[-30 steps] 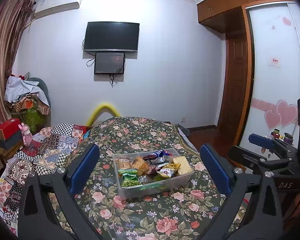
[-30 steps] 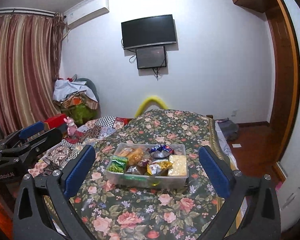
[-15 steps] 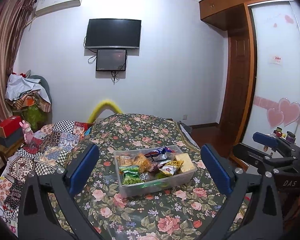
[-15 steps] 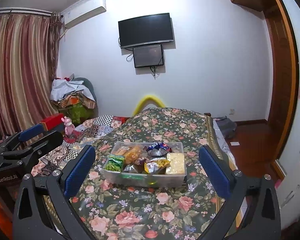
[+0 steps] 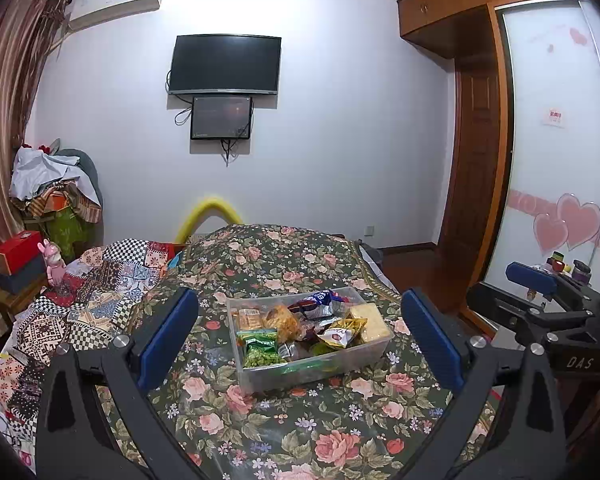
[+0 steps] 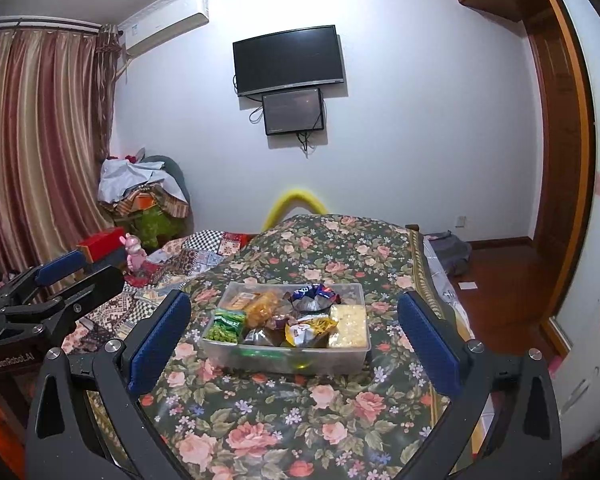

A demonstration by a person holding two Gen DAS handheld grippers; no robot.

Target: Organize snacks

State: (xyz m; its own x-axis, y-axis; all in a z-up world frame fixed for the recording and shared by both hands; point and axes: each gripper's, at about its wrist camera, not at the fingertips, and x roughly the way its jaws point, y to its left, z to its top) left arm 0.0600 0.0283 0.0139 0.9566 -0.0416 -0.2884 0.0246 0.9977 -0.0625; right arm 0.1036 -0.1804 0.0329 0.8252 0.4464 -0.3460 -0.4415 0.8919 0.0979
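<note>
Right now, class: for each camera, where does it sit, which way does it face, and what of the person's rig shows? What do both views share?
Left wrist: sits on the left gripper, facing the snack bin and wall TV; its open fingers and the right gripper show.
Right wrist: sits on the right gripper, facing the same bin; its open fingers and the left gripper show.
Shared: bin, floral cover, TV.

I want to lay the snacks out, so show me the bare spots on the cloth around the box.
The flowered cloth is bare on the near side of the plastic box, toward both grippers, and on the far side up to the yellow tube. Narrower strips flank the box. The box itself is crowded: packets overlap and fill it.
</note>
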